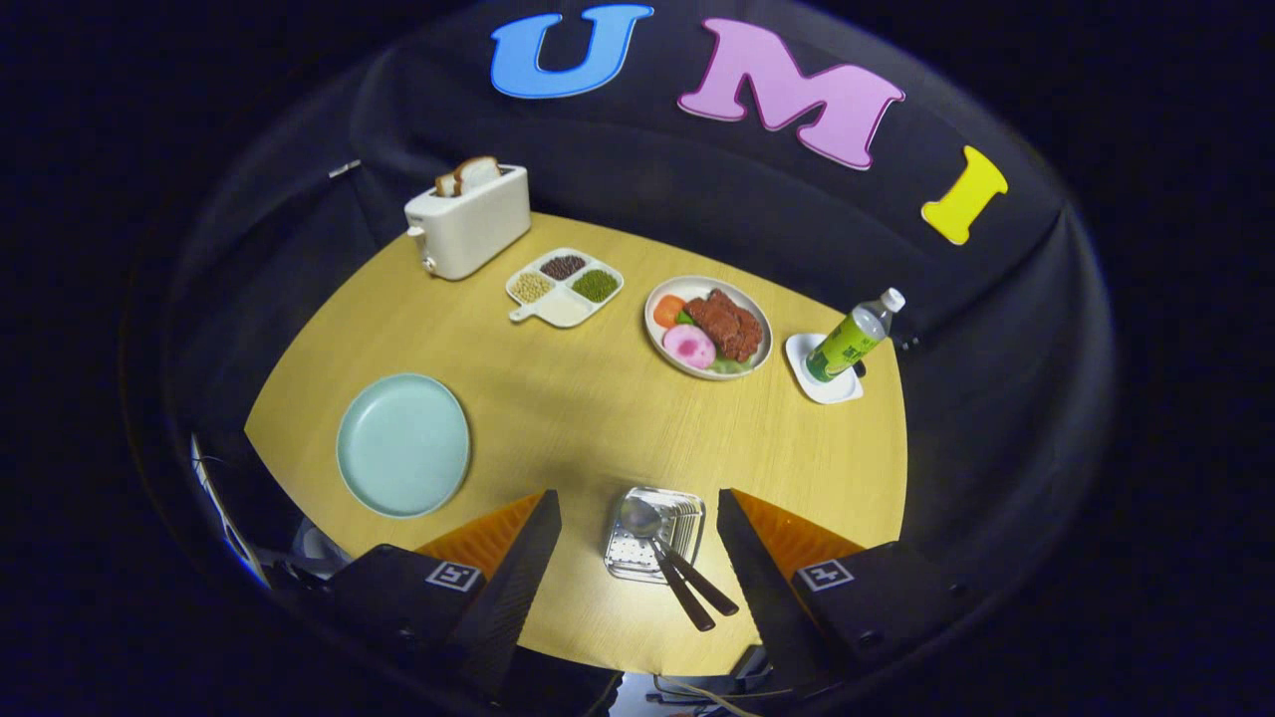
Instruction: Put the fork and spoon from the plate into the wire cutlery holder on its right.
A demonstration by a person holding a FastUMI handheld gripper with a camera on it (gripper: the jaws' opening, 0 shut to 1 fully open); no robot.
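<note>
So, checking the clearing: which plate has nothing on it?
The pale green plate, left of the open tool; the white plate holds food.

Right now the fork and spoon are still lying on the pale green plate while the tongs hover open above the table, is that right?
Not quite. The gripper view shows the fork and spoon already resting in the wire cutlery holder, handles sticking out, and the pale green plate bare. The tongs do hover open, one finger either side of the holder.

We were in a staged recording booth, not a real kitchen: black cloth wall (pixel 637 199) draped behind a round wooden table (pixel 598 418) set with a toaster (pixel 468 221), fake-looking meal plate (pixel 708 328), sectioned bean dish (pixel 565 286) and a bottle (pixel 853 337).
</note>
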